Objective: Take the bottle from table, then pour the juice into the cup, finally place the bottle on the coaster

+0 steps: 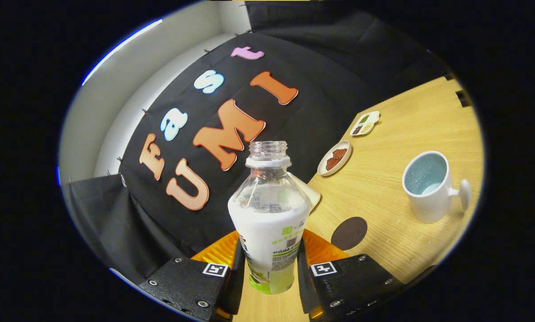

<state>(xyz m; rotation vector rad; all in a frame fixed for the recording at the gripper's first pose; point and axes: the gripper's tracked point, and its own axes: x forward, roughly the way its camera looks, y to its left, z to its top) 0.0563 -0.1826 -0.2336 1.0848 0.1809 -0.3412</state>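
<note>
Gripper view: uncapped clear plastic bottle with white label (269, 214) was pinched low between gripper (269, 268) fingers, tilted over wooden table (384, 188); judged light, thin-walled, crushable, better held at the stiffer labelled waist.

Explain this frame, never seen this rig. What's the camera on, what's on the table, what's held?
There is no robot arm here. A person carries a two-finger hand-held gripper, and a fisheye camera riding on it looks forward along the fingers, so the scene looks curved and tilted.

Both fingers press on an uncapped plastic bottle, so it is held. The liquid in it looks low.

Beyond the fingers lies a wooden table. On it: a dark round coaster just beside the bottle, a white cup with a handle and a pale blue inside, a small dish with something reddish-brown, and farther off a small divided tray. A pale flat thing behind the bottle is mostly hidden.
</note>
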